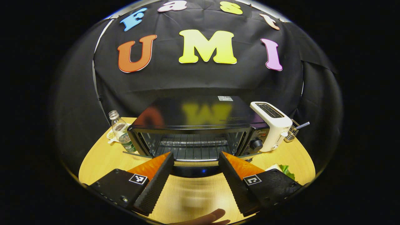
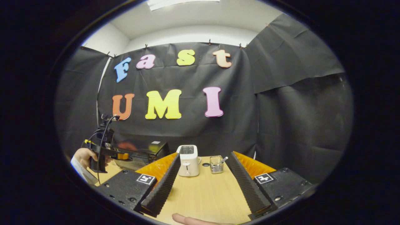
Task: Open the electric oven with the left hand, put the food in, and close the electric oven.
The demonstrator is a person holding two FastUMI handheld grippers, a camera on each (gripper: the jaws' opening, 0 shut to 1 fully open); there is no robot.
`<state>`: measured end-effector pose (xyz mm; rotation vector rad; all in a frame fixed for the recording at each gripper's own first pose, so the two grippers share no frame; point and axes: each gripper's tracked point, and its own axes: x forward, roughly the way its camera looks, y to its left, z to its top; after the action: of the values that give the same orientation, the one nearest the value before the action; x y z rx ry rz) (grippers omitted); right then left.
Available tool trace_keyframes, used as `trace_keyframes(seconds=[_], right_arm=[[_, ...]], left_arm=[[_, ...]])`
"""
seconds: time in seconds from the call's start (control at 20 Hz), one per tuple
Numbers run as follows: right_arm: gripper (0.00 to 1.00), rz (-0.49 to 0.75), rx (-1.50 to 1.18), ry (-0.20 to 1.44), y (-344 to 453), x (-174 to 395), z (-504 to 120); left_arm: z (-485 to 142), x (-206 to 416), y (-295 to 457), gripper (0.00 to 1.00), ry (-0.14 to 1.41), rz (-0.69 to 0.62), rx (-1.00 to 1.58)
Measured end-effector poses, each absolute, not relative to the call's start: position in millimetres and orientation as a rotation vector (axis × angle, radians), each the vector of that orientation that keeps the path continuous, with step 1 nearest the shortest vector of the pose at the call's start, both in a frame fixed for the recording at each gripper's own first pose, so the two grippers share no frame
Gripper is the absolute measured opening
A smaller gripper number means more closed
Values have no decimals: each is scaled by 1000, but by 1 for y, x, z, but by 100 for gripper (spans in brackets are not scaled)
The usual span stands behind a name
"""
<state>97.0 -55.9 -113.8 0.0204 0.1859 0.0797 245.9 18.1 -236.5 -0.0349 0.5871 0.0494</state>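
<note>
Left gripper view: boxy glossy oven, wire rack, woodgrain table.

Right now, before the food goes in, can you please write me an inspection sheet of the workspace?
Surface: wooden table, bare in front.
Job's things: oven, door looks open, rack visible; green food at the right edge.
Clutter: bottle, toaster, wire holder.
Grippers: left claw open before the oven; right claw open, holding nothing.
Cables: black cable on the left gripper.
Surroundings: black cloth wall.
</note>
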Motion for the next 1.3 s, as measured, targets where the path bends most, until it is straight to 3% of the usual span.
trace_keyframes(seconds=[0.3, 0.35, 0.4, 0.5, 0.6, 0.65, 0.7, 0.75, 0.95, 1.1, 1.15, 1.2, 1.25, 1.3], right_arm=[[100, 78, 16, 199, -55, 93, -120], [90, 79, 16, 198, -54, 92, -121], [100, 82, 14, 202, -52, 91, -122], [100, 87, 5, 204, -49, 89, -124], [100, 93, -3, 201, -42, 88, -124], [90, 96, -6, 201, -42, 87, -125], [90, 96, -8, 203, -41, 87, -125], [100, 99, -8, 206, -39, 85, -126], [100, 101, -16, 212, -37, 84, -131], [100, 103, -9, 232, -37, 85, -140], [100, 110, 0, 249, -35, 85, -144], [100, 121, 7, 263, -32, 86, -147], [100, 132, 9, 277, -30, 87, -151], [100, 139, 11, 292, -29, 88, -154]], left_arm=[[-258, 207, 14, 96, 543, 42, -25], [-263, 201, 14, 96, 542, 41, -20], [-270, 198, 15, 96, 549, 40, -20], [-283, 186, 15, 100, 555, 41, -26], [-290, 173, 12, 96, 532, 40, -19], [-295, 170, 12, 96, 526, 40, -19], [-300, 167, 12, 96, 532, 41, -25], [-306, 163, 12, 96, 537, 42, -24], [-324, 154, 10, 96, 535, 39, -8], [-351, 148, 9, 94, 597, 40, -22], [-358, 146, 8, 83, 612, 42, -28], [-364, 143, 7, 83, 622, 46, -36], [-361, 142, 5, 95, 603, 48, -39], [-359, 142, 5, 94, 587, 47, -38]])
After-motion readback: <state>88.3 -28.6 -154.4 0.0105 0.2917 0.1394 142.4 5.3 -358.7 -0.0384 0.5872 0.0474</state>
